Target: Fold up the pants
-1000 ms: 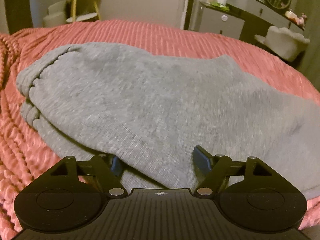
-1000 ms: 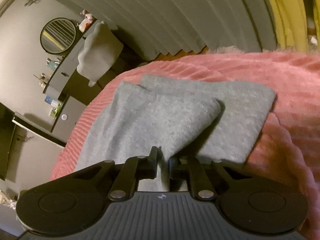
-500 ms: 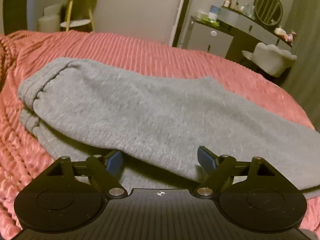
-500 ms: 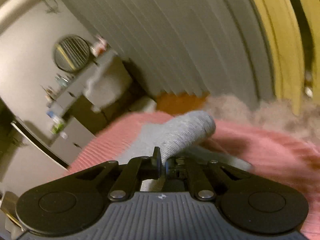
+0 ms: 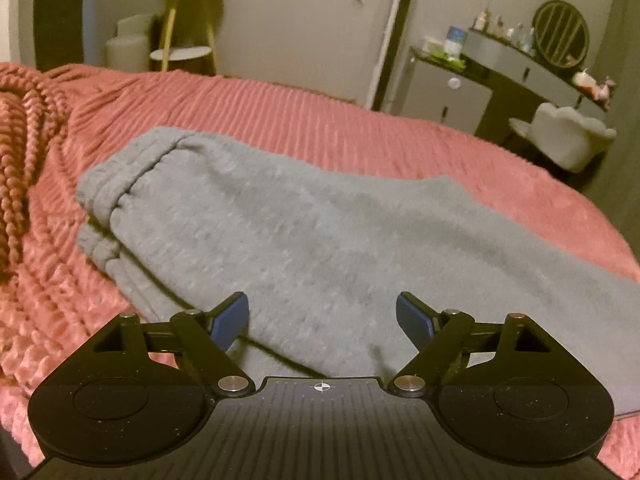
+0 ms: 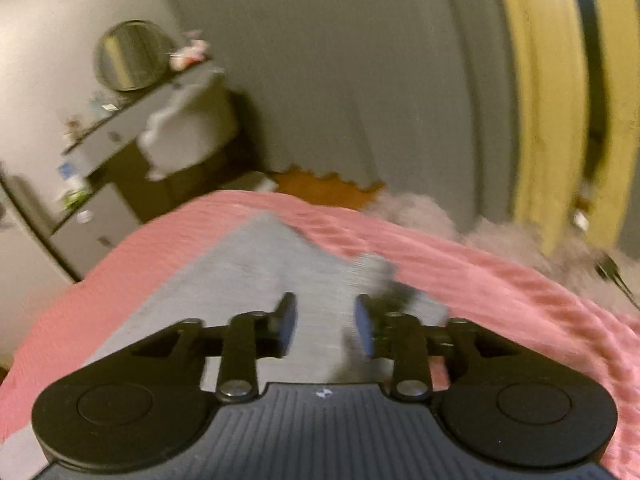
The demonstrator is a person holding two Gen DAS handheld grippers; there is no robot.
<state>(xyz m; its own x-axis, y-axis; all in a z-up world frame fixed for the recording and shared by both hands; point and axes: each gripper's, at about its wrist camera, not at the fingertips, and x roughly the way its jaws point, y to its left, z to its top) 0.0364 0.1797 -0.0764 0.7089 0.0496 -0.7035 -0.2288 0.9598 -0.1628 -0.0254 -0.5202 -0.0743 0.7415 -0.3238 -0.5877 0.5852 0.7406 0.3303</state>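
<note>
**Grey pants on the pink bed, both tongs parted**

Item 1: grey pants (image 5: 304, 240). They lie folded in layers on the pink ribbed bedspread (image 5: 304, 120), gathered waistband (image 5: 108, 196) at the end farthest from the vanity, the rest running out toward the vanity side. In my right wrist view the pants (image 6: 256, 272) show as a flat grey panel on the bedspread (image 6: 500, 292); that frame is blurred, so I cannot read the edges.

Item 2: left tongs (image 5: 322, 318). Spread wide, blue pads bare, nothing between them; I see them just over the near edge of the pants.

Item 3: right tongs (image 6: 326, 326). Parted, holding nothing, positioned above the pants.

Item 4: surroundings. Round mirror (image 5: 562, 34) on the dark vanity (image 5: 516, 76), pale chair (image 5: 568, 142) beside the vanity, small two-tier side table (image 5: 184, 28) well apart from it along the wall. Yellow curtain (image 6: 532, 100) beyond the bed.
</note>
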